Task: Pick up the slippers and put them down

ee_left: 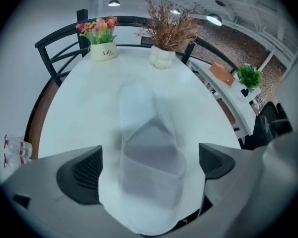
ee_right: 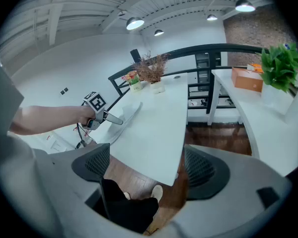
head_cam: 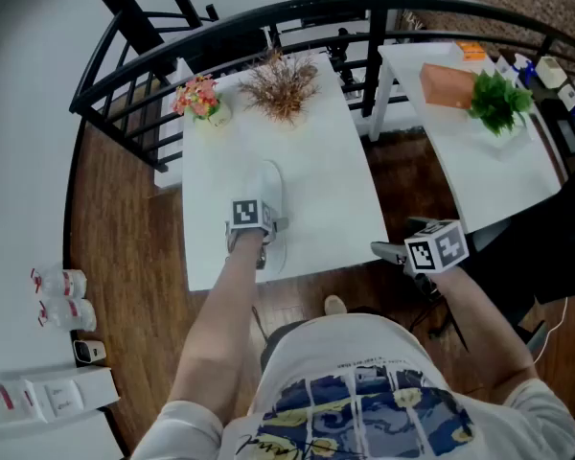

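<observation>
Fingers of our left gripper stand wide apart, straddling the slipper without pressing on it. We count one slipper in view, white, lying lengthwise on the white counter with its near end at the counter's near edge. Ahead of it the counter is bare up to the far end, where two flower pieces stand: one pot of coloured flowers and one vase of dried branches. A black railing curves behind them. Our right gripper hangs off the counter's near right corner, above the wooden floor. Its fingers are apart with nothing between them. That strip of floor separates our counter from a second counter carrying one green plant.
</observation>
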A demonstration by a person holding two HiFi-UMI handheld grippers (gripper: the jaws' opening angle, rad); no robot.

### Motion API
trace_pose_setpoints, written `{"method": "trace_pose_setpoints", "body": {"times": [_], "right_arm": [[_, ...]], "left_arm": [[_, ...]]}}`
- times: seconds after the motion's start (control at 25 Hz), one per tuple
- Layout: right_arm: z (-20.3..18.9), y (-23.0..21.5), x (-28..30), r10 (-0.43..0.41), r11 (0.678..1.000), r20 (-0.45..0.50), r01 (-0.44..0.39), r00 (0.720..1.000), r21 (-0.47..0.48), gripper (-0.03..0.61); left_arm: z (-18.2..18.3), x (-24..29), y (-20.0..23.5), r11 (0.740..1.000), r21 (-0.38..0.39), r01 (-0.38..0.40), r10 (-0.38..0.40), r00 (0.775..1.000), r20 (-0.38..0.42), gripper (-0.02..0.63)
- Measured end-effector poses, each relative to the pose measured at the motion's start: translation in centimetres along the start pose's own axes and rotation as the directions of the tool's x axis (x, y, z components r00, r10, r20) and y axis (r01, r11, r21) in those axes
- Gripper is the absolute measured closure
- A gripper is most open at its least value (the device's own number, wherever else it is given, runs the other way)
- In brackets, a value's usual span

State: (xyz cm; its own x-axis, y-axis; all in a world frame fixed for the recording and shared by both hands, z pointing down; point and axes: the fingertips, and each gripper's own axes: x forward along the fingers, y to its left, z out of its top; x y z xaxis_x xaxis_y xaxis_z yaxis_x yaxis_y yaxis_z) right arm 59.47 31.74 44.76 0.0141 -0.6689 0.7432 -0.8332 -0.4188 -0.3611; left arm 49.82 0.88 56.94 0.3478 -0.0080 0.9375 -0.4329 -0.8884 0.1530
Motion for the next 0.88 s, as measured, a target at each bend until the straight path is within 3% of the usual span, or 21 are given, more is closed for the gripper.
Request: {"method": "trace_pose_setpoints", "body": {"times": [0.16,0.32,0.36,0.4,0.48,0.72,0.88], "right_arm": [[-0.9,-1.8,-0.4,0.002,1.0,-0.02,-0.002,1.0,0.021,0.092],[-1.5,-3.0,-0.8,0.008,0.999,-0.009,-0.007,1.0,0.051,0.092],[-1.5,-3.1,-0.8,0.005,0.999,-0.008,-0.004,1.0,0.049,0.092],[-1.5,-3.0,-0.7,0.006,0.999,-0.008,-0.006,1.0,0.044,0.092],[-1.2,-2.3,-0.3,0.022,0.999,-0.013,-0.021,1.0,0.026,0.092],[1.3,2.8,2.8,0.093,0.988,-0.068,-0.101,0.993,-0.119,0.092],[3.8,11.3,6.4,0.139,0.945,-0.12,-0.168,0.983,-0.28,0.092]], "left_arm": [[-0.6,2.5,1.0,0.996,-0.01,-0.091,0.09,0.993,-0.071,0.014],[-0.6,3.7,0.6,0.994,-0.014,-0.107,0.105,0.99,-0.098,0.02],[-0.4,3.6,0.4,0.994,-0.003,-0.106,0.105,0.99,-0.09,0.066],[-0.2,3.3,0.2,0.995,0.008,-0.1,0.1,0.992,-0.081,0.166],[-0.2,2.6,-0.1,0.997,0.016,-0.077,0.078,0.995,-0.064,0.183],[-2.4,-4.3,2.5,0.998,-0.047,-0.034,0.035,0.999,0.038,0.184],[-7.9,-11.3,8.4,0.991,-0.127,-0.034,0.049,0.993,0.112,0.186]]}}
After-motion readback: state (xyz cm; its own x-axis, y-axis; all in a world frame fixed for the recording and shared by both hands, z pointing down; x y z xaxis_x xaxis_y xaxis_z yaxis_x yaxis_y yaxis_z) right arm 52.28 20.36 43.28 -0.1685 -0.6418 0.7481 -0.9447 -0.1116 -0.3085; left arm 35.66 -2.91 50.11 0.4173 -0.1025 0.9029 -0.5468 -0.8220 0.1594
